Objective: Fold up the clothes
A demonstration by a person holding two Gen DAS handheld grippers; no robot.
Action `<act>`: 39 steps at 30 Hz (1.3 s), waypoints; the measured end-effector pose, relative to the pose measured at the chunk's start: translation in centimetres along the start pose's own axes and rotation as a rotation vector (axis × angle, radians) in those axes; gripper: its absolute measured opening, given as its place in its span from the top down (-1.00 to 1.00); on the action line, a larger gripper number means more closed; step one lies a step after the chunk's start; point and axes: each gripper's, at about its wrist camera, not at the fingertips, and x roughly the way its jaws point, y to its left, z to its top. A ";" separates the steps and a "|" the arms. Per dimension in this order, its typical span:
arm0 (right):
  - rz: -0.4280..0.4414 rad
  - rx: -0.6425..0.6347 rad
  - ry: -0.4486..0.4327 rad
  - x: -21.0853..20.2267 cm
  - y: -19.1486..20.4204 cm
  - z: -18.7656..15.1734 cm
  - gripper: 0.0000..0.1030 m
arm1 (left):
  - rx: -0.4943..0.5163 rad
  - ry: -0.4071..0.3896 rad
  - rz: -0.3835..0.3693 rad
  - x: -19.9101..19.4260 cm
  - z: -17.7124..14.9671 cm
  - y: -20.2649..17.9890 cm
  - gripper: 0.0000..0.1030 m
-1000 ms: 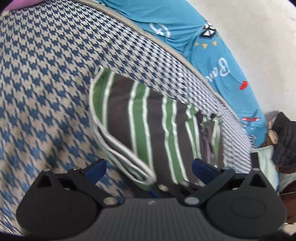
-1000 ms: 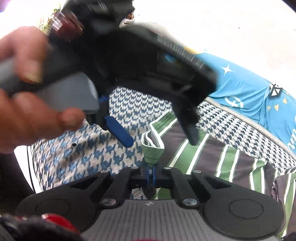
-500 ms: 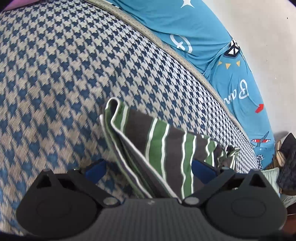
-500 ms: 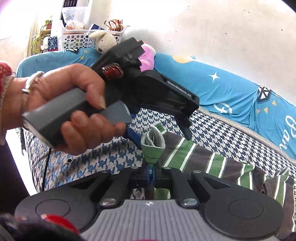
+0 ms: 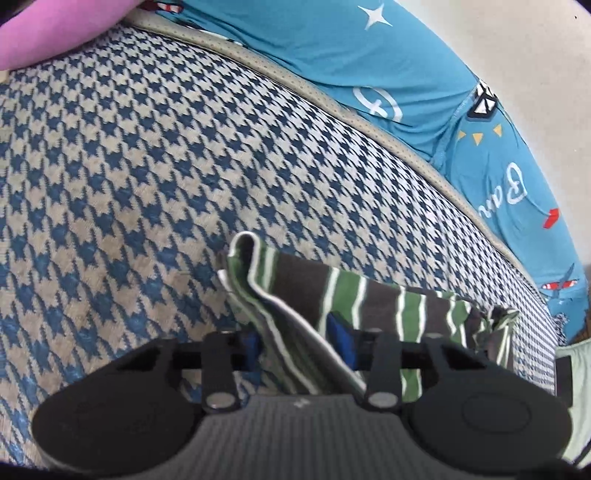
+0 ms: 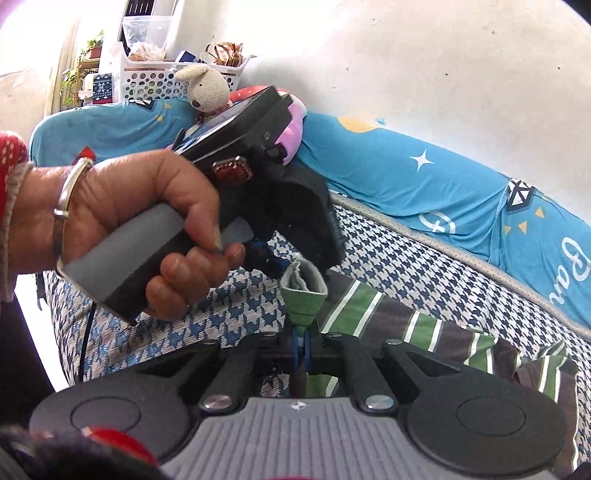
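Observation:
A grey garment with green and white stripes [image 5: 369, 295] lies folded on a houndstooth sofa seat [image 5: 147, 166]. My left gripper [image 5: 295, 339] stands over its near folded edge. The jaws are closing, and the layered hem is pinched between the blue pads [image 5: 341, 332]. In the right wrist view, my right gripper [image 6: 301, 347] is shut on a bunched green corner [image 6: 303, 295] of the same striped garment [image 6: 388, 314], which stands up from the jaws. A hand [image 6: 140, 229] with a metal bangle holds the left gripper's handle just beyond that corner.
A blue printed cover [image 5: 332, 66] drapes the sofa back along the wall. A pink cushion [image 5: 44, 33] sits at the far left. A plush toy [image 6: 205, 88] and a white basket [image 6: 147, 77] sit behind the sofa. More clothes [image 5: 576, 387] lie at the right edge.
My left gripper moved in over the garment's folded edge and its jaws came together on the hem. The right gripper kept its hold on the green corner and stayed put.

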 end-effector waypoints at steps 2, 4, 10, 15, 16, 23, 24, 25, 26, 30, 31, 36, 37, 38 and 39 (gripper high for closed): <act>-0.008 0.000 -0.004 -0.2 -0.1 0.0 0.91 | -0.004 -0.014 0.011 -0.1 -0.2 0.3 0.69; -0.021 -0.003 -0.009 -0.5 -0.2 0.0 0.91 | -0.022 -0.031 0.013 -0.4 -0.6 0.8 0.73; -0.069 0.006 -0.037 -1.7 -1.1 -0.1 0.91 | -0.072 -0.116 -0.086 -1.6 -1.1 0.7 0.80; -0.125 0.024 -0.057 -2.9 -2.4 -0.3 0.91 | -0.071 -0.168 -0.134 -2.1 -1.5 -1.2 0.80; -0.136 0.030 -0.060 -3.2 -2.7 -0.3 0.91 | -0.064 -0.175 -0.140 -2.2 -1.5 -1.8 0.80; -0.238 0.067 -0.087 -5.3 -5.4 -1.0 0.91 | -0.027 -0.206 -0.233 -2.6 -1.8 -6.9 0.80; -0.258 0.070 -0.090 -5.6 -5.8 -1.2 0.91 | -0.019 -0.207 -0.246 -2.6 -1.9 -7.8 0.80; -0.276 0.074 -0.094 -6.0 -6.2 -1.3 0.91 | -0.007 -0.209 -0.252 -2.5 -1.9 -8.7 0.80; -0.291 0.081 -0.098 -6.3 -6.6 -1.5 0.91 | 0.005 -0.211 -0.259 -2.4 -1.9 -9.7 0.80; -0.364 0.117 -0.103 -7.5 -8.6 -2.2 0.91 | 0.050 -0.210 -0.286 -1.5 -1.7 -13.6 0.80; -0.383 0.126 -0.101 -7.8 -9.1 -2.4 0.91 | 0.064 -0.209 -0.292 -1.3 -1.8 -14.6 0.80; -0.456 0.178 -0.064 -8.6 -11.4 -3.8 0.91 | 0.118 -0.173 -0.333 0.2 -2.9 -18.8 0.80; -0.469 0.191 -0.053 -8.6 -11.8 -4.0 0.91 | 0.134 -0.167 -0.332 0.6 -3.2 -19.5 0.80; -0.477 0.208 -0.040 -8.6 -12.3 -4.3 0.91 | 0.148 -0.161 -0.330 1.1 -3.4 -20.1 0.80; -0.483 0.226 -0.026 -8.6 -12.7 -4.6 0.91 | 0.159 -0.151 -0.330 1.7 -3.6 -20.6 0.80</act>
